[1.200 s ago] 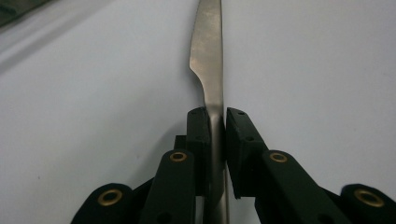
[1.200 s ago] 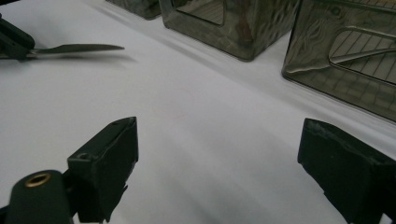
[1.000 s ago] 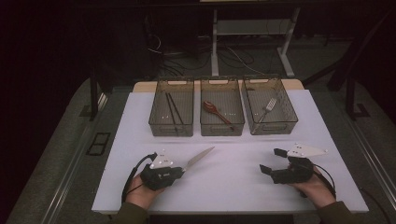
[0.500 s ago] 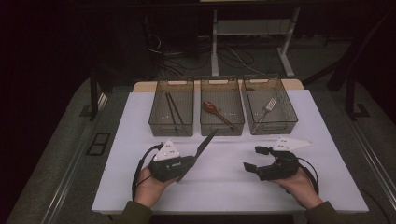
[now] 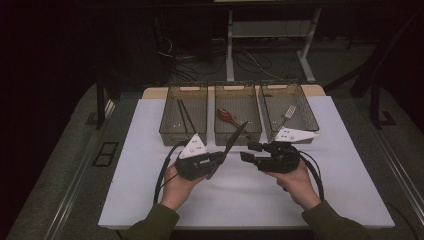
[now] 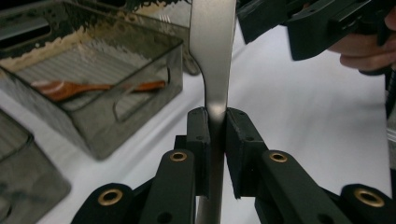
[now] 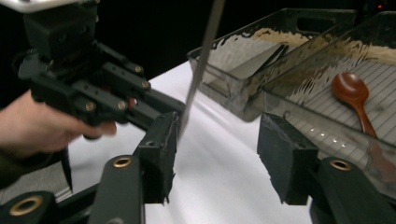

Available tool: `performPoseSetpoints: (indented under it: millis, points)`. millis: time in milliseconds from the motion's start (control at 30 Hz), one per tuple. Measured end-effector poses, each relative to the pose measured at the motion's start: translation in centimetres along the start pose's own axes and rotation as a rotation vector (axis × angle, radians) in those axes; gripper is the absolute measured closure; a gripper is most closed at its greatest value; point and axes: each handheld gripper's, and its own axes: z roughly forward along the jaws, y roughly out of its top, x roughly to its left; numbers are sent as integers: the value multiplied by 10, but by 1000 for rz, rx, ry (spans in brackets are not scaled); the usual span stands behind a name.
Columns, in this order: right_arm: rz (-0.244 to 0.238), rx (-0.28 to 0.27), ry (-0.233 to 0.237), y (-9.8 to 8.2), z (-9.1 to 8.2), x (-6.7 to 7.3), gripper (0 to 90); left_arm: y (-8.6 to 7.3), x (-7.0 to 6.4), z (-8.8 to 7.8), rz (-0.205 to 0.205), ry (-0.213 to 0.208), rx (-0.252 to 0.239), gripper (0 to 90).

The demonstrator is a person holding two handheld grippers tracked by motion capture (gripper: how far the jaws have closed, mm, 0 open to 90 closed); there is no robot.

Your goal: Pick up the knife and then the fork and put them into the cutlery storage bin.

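Three smoked clear bins in row at far edge of white table mat (image 5: 150,165), walls touching or nearly so. Left bin (image 5: 184,116): dark chopsticks (image 5: 185,117) lying lengthwise. Middle bin (image 5: 237,114): wooden spoon (image 5: 231,118), bowl toward far end (ribbed bin floor clear in left gripper view). Right bin (image 5: 290,112): metal fork (image 5: 286,116), tines toward far end. Wooden tabletop (image 5: 155,92) peeks out behind bins. Beyond table: white desk frame (image 5: 231,45), tangle of cables (image 5: 200,62) on dark floor.
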Motion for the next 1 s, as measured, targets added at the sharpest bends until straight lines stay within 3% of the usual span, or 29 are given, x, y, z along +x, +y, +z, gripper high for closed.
performPoseSetpoints:
  millis: [400,667,1000]
  points:
    - [68,-31,17,12,21,-4,603,11,-6,16,15,24,-31,793]
    - [62,-54,8,16,28,-2,824,13,-7,15,14,37,-64,792]
    - [22,-48,-2,17,28,1,875,11,-6,18,-8,9,-74,786]
